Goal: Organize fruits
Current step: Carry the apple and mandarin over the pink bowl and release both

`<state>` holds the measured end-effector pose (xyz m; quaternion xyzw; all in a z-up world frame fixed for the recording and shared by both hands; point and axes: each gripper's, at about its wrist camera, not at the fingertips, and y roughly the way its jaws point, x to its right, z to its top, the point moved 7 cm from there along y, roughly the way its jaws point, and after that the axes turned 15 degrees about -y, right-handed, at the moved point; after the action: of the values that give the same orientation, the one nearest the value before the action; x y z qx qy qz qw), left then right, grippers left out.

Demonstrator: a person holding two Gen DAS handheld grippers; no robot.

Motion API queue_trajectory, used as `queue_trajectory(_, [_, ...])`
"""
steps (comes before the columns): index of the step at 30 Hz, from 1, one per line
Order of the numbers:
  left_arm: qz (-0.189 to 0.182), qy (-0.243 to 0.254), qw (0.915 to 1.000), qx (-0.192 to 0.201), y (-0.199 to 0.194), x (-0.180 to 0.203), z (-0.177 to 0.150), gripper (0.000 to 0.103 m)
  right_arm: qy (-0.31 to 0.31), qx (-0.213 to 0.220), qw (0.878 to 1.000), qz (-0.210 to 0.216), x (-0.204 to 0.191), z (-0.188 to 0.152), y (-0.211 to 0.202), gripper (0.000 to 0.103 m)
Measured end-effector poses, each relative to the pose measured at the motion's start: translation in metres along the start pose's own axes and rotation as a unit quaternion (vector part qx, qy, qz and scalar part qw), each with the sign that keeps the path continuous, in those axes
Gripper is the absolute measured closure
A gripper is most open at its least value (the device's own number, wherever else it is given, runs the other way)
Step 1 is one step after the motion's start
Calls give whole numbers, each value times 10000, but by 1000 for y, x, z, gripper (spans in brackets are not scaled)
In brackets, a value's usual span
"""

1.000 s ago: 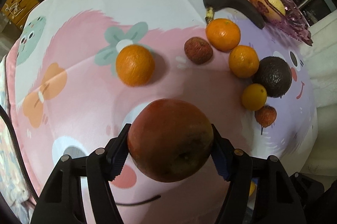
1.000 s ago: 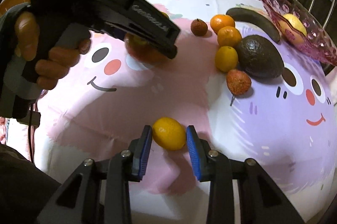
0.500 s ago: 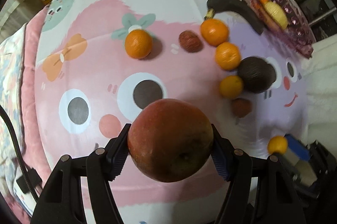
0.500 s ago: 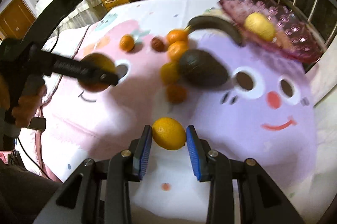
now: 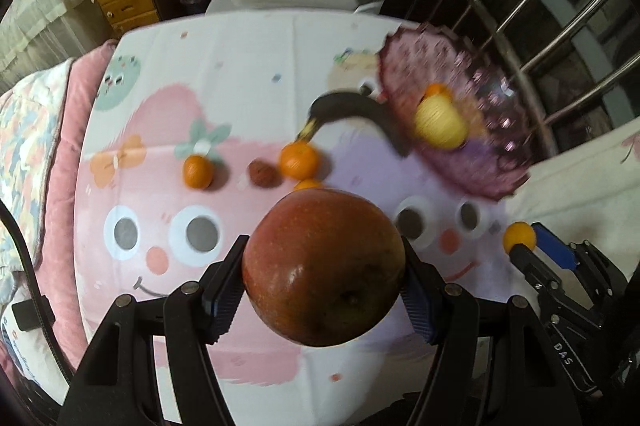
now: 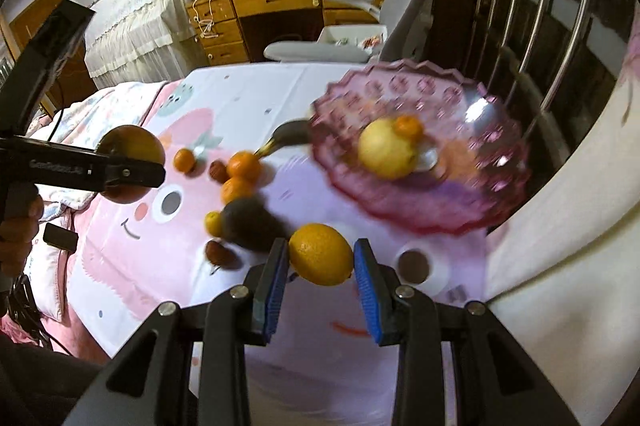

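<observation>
Left wrist view: the left hand-held gripper (image 5: pixel 322 282) has its two jaws pressed against the sides of a large red apple (image 5: pixel 323 273), which is held up above the cartoon-print cloth (image 5: pixel 240 66). Beyond the apple, a small orange (image 5: pixel 197 171) lies alone on the cloth, with a dark red lychee (image 5: pixel 262 175) to its right and another orange (image 5: pixel 299 159) just beside that. A third orange (image 5: pixel 307 184) peeps out from behind the top of the apple. A blackened banana (image 5: pixel 352 112) curves from these fruits up to the rim of the pink glass bowl (image 5: pixel 492 162), and its far end touches or slips under that rim; which, cannot be told. In the bowl sit a yellow fruit (image 5: pixel 439 126) and a small orange one (image 5: pixel 436 90) behind it.

Right wrist view: the right hand-held gripper (image 6: pixel 322 260) is closed partway, its blue pads gripping a small yellow-orange citrus (image 6: pixel 321 254) on both sides, held in the air near the front edge of the bowl (image 6: pixel 400 214). On the cloth to the left lie a dark avocado (image 6: pixel 248 222), a small yellow fruit (image 6: pixel 213 223) touching it, and a lychee (image 6: pixel 218 252) in front of them. At the far left, the left hand-held gripper (image 6: pixel 132 166) shows from the side with the apple (image 6: pixel 130 162) between its jaws. Much of the scene is blurred.
</observation>
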<state>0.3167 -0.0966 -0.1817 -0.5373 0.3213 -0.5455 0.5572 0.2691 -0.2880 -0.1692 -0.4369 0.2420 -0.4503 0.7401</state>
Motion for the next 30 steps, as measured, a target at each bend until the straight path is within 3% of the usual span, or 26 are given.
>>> queue_trajectory(6, [-145,40,9992,374,-17,51,23,35,-104,178,9997,-106,46,13,-11,69])
queue_trajectory(13, [-200,135,9981,569,-9,99,53,35,-129,236,9996,-132,80,21,-4,69])
queue_trajectory(30, [-305,221,9990,227,90,145,96,35,318,-203,9987,328,118,3,49,69])
